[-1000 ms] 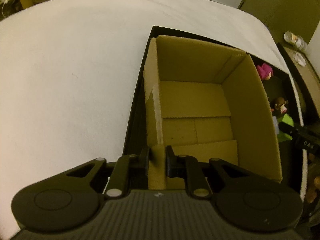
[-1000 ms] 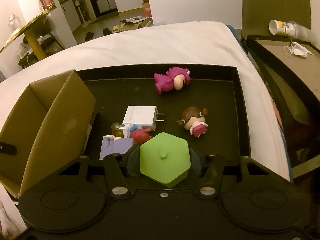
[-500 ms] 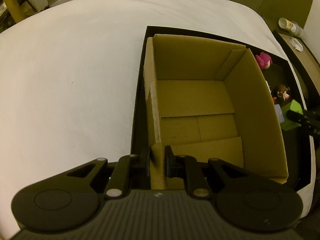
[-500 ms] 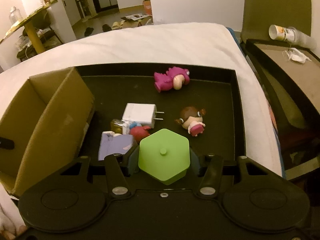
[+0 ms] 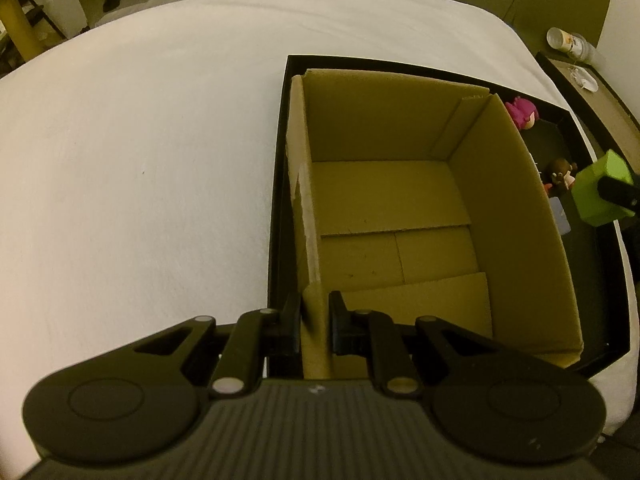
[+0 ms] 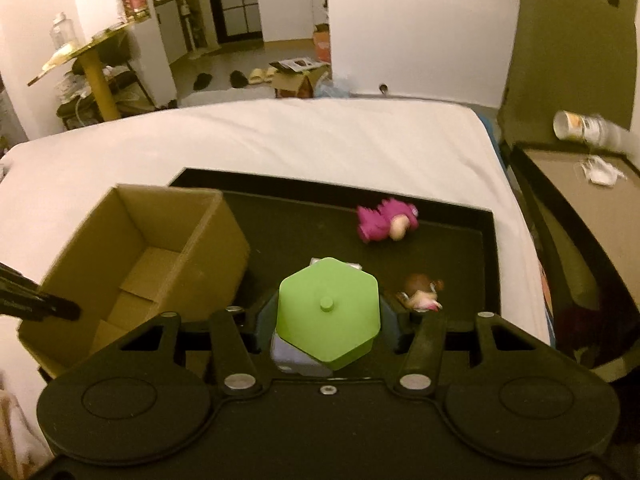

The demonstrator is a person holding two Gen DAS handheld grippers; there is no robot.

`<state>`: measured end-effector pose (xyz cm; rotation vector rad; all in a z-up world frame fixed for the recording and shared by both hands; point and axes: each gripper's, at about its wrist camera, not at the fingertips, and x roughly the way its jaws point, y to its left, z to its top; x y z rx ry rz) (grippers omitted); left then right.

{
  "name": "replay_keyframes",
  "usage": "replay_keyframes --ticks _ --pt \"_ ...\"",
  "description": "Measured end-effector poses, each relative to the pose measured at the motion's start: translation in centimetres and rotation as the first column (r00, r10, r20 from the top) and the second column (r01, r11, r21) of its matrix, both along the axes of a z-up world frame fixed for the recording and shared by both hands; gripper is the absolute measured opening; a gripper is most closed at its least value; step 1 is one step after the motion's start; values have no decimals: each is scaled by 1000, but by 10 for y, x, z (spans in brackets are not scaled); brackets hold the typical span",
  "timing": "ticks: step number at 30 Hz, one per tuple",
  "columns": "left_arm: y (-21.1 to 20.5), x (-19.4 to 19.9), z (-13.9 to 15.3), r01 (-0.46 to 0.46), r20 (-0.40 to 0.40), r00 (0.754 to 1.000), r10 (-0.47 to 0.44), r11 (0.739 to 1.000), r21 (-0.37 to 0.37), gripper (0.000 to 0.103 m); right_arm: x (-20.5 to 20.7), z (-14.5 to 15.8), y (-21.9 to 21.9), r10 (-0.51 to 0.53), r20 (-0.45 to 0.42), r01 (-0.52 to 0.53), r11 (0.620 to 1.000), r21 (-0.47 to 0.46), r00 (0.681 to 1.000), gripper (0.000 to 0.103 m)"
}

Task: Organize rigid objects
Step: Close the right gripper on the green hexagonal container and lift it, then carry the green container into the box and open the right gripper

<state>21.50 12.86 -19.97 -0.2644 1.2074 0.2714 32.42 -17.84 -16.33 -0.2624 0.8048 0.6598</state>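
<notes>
Now the right claw sits higher than a second ago: the tray and toys lie farther below it, and the green hexagonal block clamped between its fingers is lifted clear of the tray floor. Its jaws stand partly apart, pressed on the block's sides. The left claw has kept its place, jaws nearly together and pinched on the near wall of the cardboard box. That box stands inside the black tray, to the left of the right claw, and nothing shows inside it. Ahead of the right claw, on the tray floor, lie a magenta toy and a brown-haired doll; a pale lilac item shows just beneath the block.
</notes>
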Motion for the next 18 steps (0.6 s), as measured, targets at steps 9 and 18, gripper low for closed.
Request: replay_keyframes --ticks 9,18 --pt "5 -3 -7 -6 23 1000 6 999 -33 13 -13 20 30 39 40 -40 999 11 998 52" --pt "7 -6 -13 6 27 1000 -5 999 -33 13 -22 30 60 92 60 -94 995 22 994 52"
